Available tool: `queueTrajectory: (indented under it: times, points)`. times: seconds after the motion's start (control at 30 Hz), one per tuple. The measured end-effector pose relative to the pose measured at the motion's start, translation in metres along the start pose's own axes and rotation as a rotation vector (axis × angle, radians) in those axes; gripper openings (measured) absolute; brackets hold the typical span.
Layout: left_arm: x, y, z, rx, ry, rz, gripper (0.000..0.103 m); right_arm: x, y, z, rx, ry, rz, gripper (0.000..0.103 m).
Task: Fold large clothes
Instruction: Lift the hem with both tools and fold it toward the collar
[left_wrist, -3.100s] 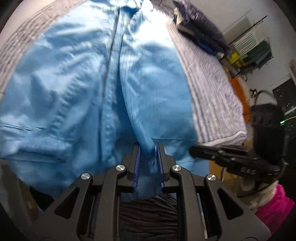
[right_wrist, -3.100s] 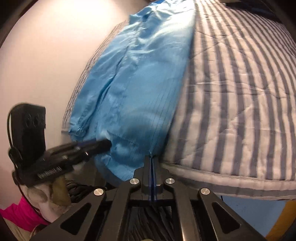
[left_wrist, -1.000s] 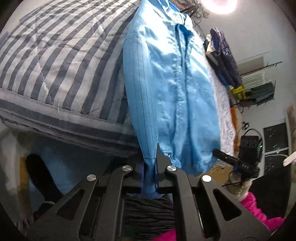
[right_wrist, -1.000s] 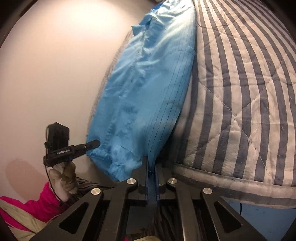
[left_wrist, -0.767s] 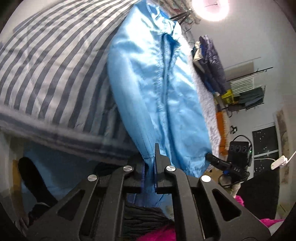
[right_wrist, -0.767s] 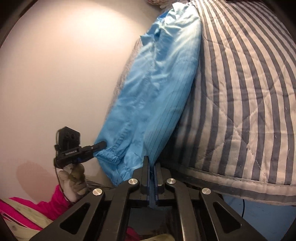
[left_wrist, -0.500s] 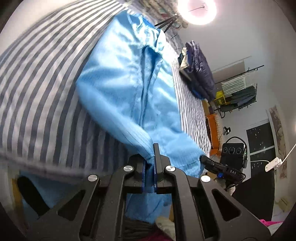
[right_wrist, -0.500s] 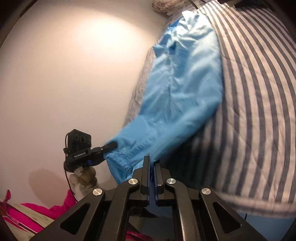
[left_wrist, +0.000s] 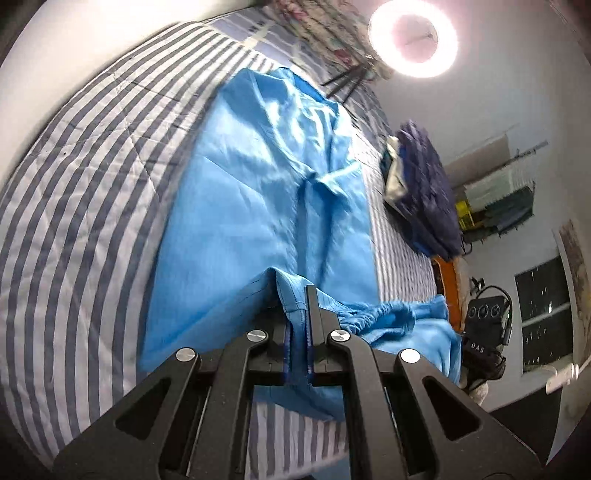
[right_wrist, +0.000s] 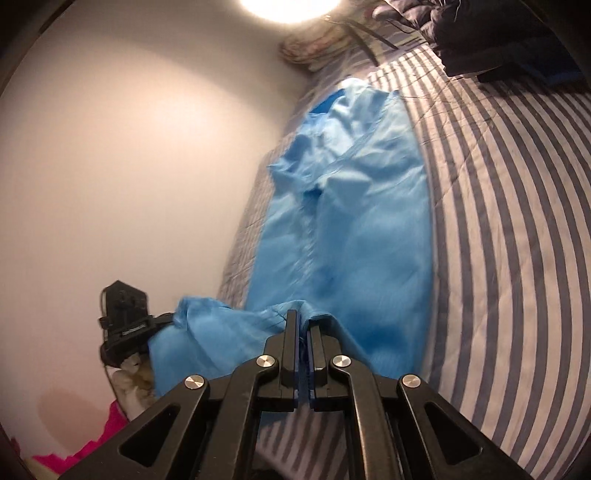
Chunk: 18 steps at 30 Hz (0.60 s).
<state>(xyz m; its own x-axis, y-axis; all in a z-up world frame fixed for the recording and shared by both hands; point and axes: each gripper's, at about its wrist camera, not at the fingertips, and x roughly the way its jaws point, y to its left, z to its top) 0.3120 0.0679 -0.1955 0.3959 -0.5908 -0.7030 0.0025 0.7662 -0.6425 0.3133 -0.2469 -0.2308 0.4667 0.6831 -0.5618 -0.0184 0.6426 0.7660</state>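
Light-blue, thin, slightly shiny garment (left_wrist: 258, 206) — a long pinstriped coverall or coat, by the look of it — lies lengthwise on the grey-and-white striped quilt of the bed (left_wrist: 74, 206), collar end far from the cameras. A second ago its near end hung over the bed's edge toward the floor; now that end is lifted and carried forward above the quilt, so the hem bunches just ahead of the jaws. The left hand-held gripper (left_wrist: 298, 332) is closed tight on a seamed hem corner, and the right hand-held gripper (right_wrist: 302, 341) is likewise clamped on the other corner, cloth pinched between its pads. From the right wrist view the left tool shows at the garment's gathered cuff. Judging by this, the first lengthwise fold is under way: the bottom hem looks bound for the collar end, halving the garment. A dark-blue pile of clothes (left_wrist: 424, 184) sits farther along the bed, well apart.
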Motion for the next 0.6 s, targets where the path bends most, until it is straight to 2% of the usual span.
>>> queueTrajectory:
  times: [0.17,0.3,0.43,0.5,0.53,0.57,0.6]
  points:
    - [0.029,0.021,0.017,-0.048,0.016,0.037,0.003,0.024,-0.014,0.024,0.017,0.019,-0.090,0.000]
    - [0.046,0.037,0.026,-0.079,0.027,0.056,0.003,0.035,-0.028,0.030,0.033,0.033,-0.130,0.000]
    - [0.057,0.043,0.028,-0.067,0.041,0.081,0.003,0.047,-0.034,0.032,0.035,0.055,-0.162,0.001]
    - [0.059,0.043,0.030,-0.074,0.048,0.097,0.004,0.047,-0.034,0.033,0.029,0.061,-0.155,0.007]
    - [0.058,0.042,0.031,-0.074,0.055,0.104,0.011,0.045,-0.032,0.035,0.021,0.060,-0.152,0.008]
    - [0.056,0.041,0.033,-0.075,0.055,0.101,0.016,0.042,-0.030,0.035,0.014,0.053,-0.149,0.021]
    - [0.052,0.041,0.034,-0.075,0.046,0.094,0.029,0.036,-0.027,0.036,0.007,0.036,-0.150,0.031]
